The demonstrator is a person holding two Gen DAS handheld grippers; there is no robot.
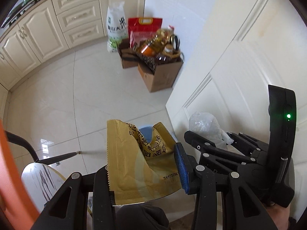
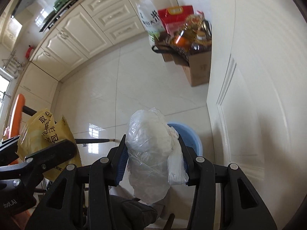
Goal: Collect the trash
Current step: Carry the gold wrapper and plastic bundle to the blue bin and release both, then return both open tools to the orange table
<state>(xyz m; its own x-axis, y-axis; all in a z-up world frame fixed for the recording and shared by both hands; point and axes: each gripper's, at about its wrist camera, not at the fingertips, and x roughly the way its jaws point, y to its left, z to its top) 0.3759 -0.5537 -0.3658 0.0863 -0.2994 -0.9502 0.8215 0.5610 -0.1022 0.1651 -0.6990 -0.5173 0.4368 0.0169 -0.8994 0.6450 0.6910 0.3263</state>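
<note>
My left gripper (image 1: 144,170) is shut on a torn gold wrapper (image 1: 134,163) with black print, held above the floor. The same gold wrapper (image 2: 42,134) shows at the left of the right wrist view. My right gripper (image 2: 153,153) is shut on a crumpled clear plastic bag (image 2: 149,149) with white stuff inside. That plastic bag (image 1: 205,128) also appears beyond the right gripper (image 1: 216,147) in the left wrist view. A blue bin (image 2: 187,136) stands on the floor just below and behind the bag; its rim (image 1: 144,128) peeks out behind the wrapper.
A white panelled door (image 2: 259,95) runs along the right. Cardboard boxes (image 1: 161,74) with oil bottles and rice bags (image 1: 116,28) stand by the far wall. Cream cabinets (image 2: 76,28) line the left. An orange chair (image 2: 17,113) and a round white table top (image 1: 42,180) are at left.
</note>
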